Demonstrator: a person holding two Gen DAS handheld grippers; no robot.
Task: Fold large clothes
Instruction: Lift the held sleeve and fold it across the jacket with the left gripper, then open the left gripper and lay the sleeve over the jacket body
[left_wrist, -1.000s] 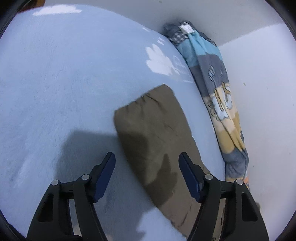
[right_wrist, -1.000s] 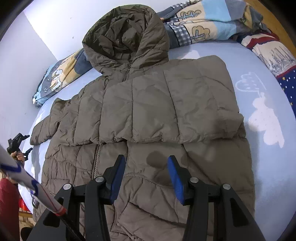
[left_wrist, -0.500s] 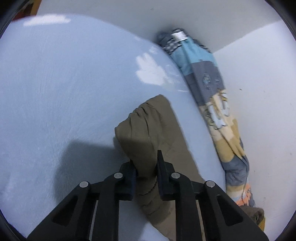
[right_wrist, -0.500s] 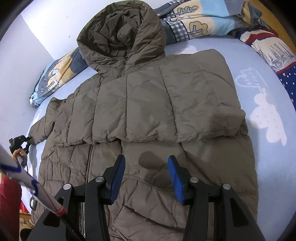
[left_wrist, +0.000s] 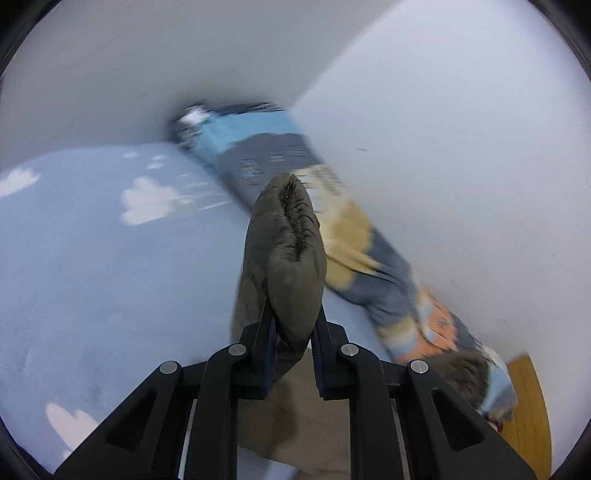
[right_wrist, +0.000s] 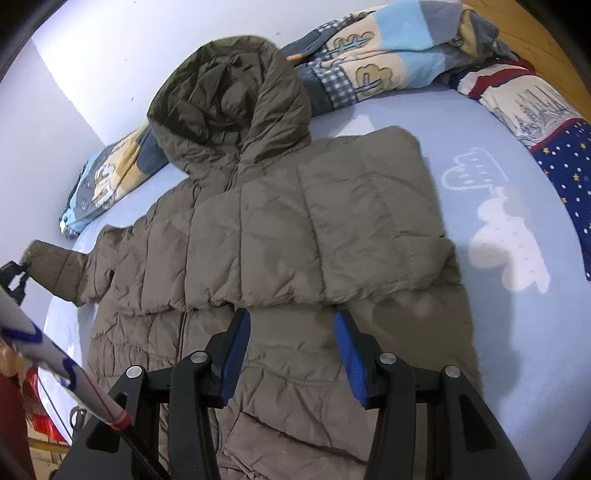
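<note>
At the far left of the right wrist view, the left gripper (right_wrist: 13, 275) is clamped on the cuff of the olive-brown quilted puffer jacket's sleeve (right_wrist: 55, 271), lifted off the pale blue bedsheet with white cloud prints (right_wrist: 517, 332). In its own view the left gripper (left_wrist: 293, 326) pinches that gathered cuff (left_wrist: 291, 258) tight between its blue pads. The olive-brown quilted hooded puffer jacket (right_wrist: 295, 229) lies flat on the sheet, front up, hood (right_wrist: 229, 99) toward the white wall (right_wrist: 92, 74). The right gripper (right_wrist: 291, 350) hovers over the jacket's lower front, jaws apart, holding nothing. A rolled cartoon-print blanket in blue, cream and grey (right_wrist: 369, 62) lies behind the hood; a star-dotted navy quilt (right_wrist: 565, 173) sits at the right. No writing is legible.
</note>
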